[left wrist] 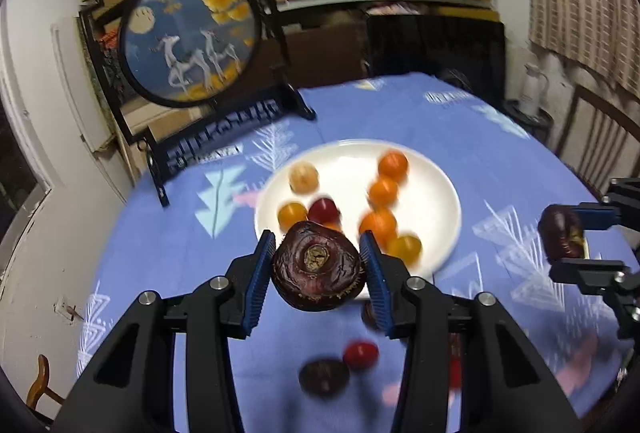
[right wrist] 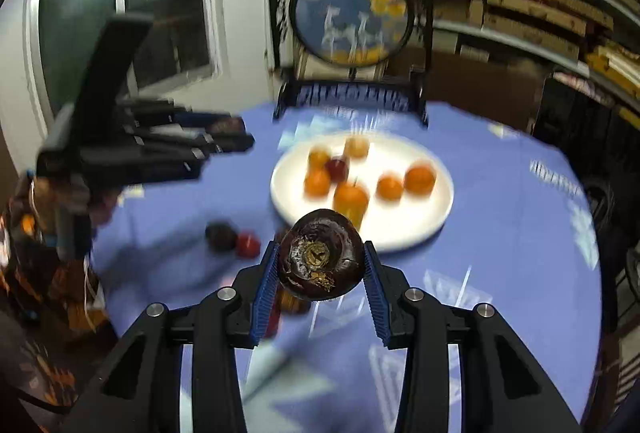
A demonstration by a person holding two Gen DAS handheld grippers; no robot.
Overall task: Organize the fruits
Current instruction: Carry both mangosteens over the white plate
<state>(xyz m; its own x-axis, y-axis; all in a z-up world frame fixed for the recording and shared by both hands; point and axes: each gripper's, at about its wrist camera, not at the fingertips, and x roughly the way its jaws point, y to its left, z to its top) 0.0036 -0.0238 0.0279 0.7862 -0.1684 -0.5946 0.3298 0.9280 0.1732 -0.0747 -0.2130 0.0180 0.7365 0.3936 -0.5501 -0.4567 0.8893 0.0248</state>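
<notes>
My left gripper (left wrist: pixel 318 265) is shut on a dark brown water chestnut (left wrist: pixel 318 267), held above the near edge of a white plate (left wrist: pixel 436 193). The plate holds several orange fruits (left wrist: pixel 383 192) and a red one (left wrist: pixel 323 210). My right gripper (right wrist: pixel 320 263) is shut on a second dark water chestnut (right wrist: pixel 321 255), above the table just short of the plate (right wrist: pixel 436 213). The right gripper also shows in the left wrist view (left wrist: pixel 576 245), to the right of the plate. The left gripper shows in the right wrist view (right wrist: pixel 230 137), to the left of the plate.
A red fruit (left wrist: pixel 361 354) and a dark chestnut (left wrist: pixel 324 377) lie on the blue tablecloth (left wrist: pixel 160 241) in front of the plate. A round painted screen on a black stand (left wrist: pixel 188 37) stands at the table's far left. Shelves of boxes fill the wall behind.
</notes>
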